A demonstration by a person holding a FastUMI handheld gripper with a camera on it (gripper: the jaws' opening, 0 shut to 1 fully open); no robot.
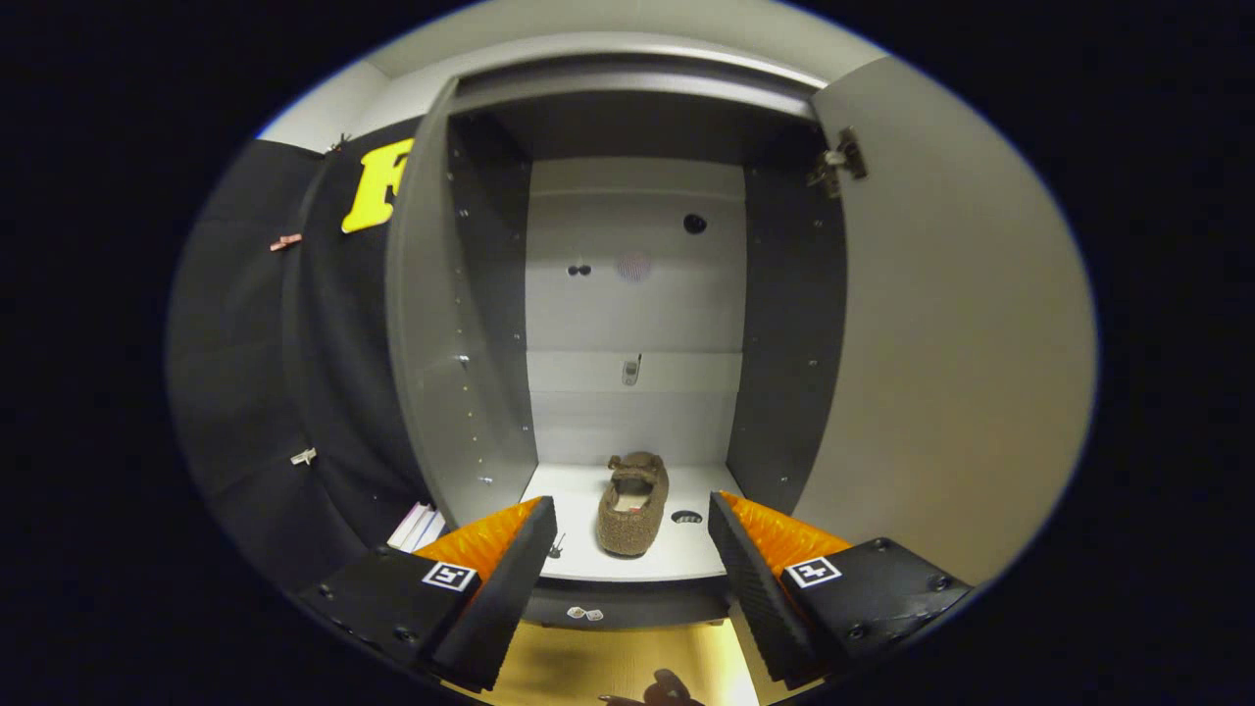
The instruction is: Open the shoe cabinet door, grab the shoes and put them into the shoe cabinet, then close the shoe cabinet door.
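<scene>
The shoe cabinet (471, 324) stands open, and one brown slipper (632, 505) already lies on its bottom shelf (578, 490), toe toward the front edge. So the opening step looks done and at least one shoe is in place. Whether a second shoe remains to be fetched cannot be told; a dark shape low down on the yellow floor (588, 672), below the fingers, is too cut off to name. Closing the door is clearly still to come.

From the left: the left side panel (431, 373) stands beside the booth's black cloth wall, and some white sheets (420, 527) sit near its foot. The hand-held gripper (632, 579) hangs just in front of the shelf's front edge, its fingers spread wide and holding nothing; the slipper sits between and just beyond the fingertips, apart from both. The space above the slipper is open up to the cabinet's top. On the right, the door (941, 353) is swung wide, its hinge (838, 162) showing near the top. Its free edge probably needs a push from the outer side, so the hand-held gripper would have to back out and go round it.
</scene>
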